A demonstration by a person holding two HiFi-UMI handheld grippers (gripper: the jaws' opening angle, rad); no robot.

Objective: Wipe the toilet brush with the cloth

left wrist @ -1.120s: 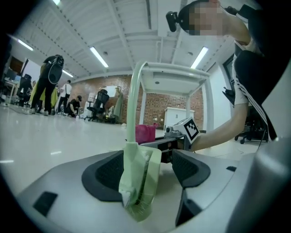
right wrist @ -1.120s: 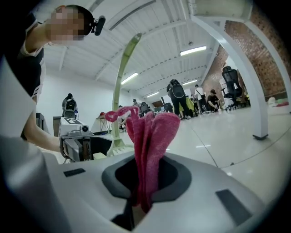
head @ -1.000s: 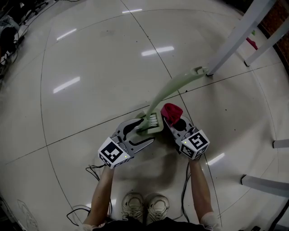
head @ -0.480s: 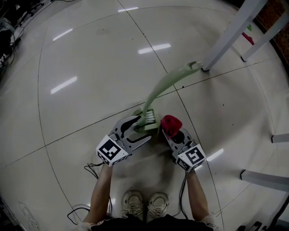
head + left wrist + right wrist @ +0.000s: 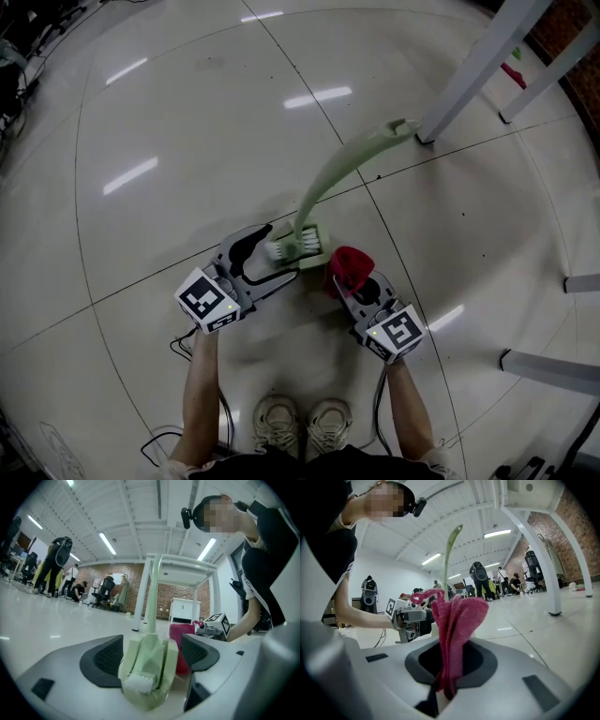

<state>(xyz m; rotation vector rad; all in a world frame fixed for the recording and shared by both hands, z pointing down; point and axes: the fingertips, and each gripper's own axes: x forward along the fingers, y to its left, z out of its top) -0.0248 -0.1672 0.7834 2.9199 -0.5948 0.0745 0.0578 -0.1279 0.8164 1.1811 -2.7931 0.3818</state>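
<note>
The pale green toilet brush (image 5: 302, 246) lies with its head between the jaws of my left gripper (image 5: 267, 255), white bristles toward the gripper. Its long handle (image 5: 342, 173) runs away to the foot of a table leg. In the left gripper view the brush head (image 5: 147, 663) sits between the dark pads, and a sliver of gap shows at the right pad; the jaws are opening. My right gripper (image 5: 349, 279) is shut on a bunched red cloth (image 5: 345, 264), which stands up from its jaws (image 5: 457, 620) just right of the brush head, not touching it.
A white table leg (image 5: 469, 70) stands at the far right, with more legs at the right edge (image 5: 581, 283). Cables (image 5: 187, 352) trail on the tiled floor by the person's shoes (image 5: 295, 422). People and chairs stand far off in the hall.
The left gripper has moved left, taking the brush head with it. The right gripper and cloth have drawn back from the brush head, toward the person.
</note>
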